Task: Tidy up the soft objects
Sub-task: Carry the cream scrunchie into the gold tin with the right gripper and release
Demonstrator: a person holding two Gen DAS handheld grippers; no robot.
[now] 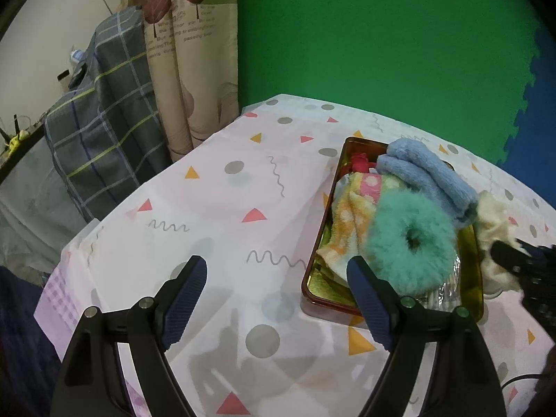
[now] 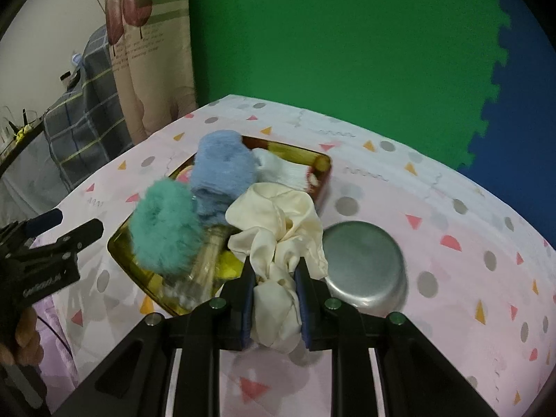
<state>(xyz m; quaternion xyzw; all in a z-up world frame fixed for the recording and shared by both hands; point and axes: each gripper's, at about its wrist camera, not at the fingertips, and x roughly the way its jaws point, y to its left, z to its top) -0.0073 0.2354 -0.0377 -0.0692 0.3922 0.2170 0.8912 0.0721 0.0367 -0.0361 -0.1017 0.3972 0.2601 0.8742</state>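
A gold tin tray (image 1: 312, 274) (image 2: 120, 243) with a red rim sits on the patterned tablecloth. In it lie a fluffy teal scrunchie (image 1: 411, 239) (image 2: 165, 229), a blue fuzzy sock (image 1: 427, 177) (image 2: 222, 177), a dotted orange-and-pink towel (image 1: 351, 215), a white sock (image 2: 288, 170) and a clear plastic packet (image 2: 194, 278). My right gripper (image 2: 274, 274) is shut on a cream satin scrunchie (image 2: 278, 222), held at the tray's right edge; it shows as cream cloth (image 1: 493, 222) in the left wrist view. My left gripper (image 1: 278, 271) stands open over bare cloth left of the tray, holding nothing.
A round metal lid or bowl (image 2: 365, 264) lies upside down right of the tray. A hand (image 2: 21, 333) holds the left gripper at the left edge. A plaid-covered object (image 1: 104, 132) and a curtain (image 1: 187, 52) stand beyond the table's left edge. A green wall is behind.
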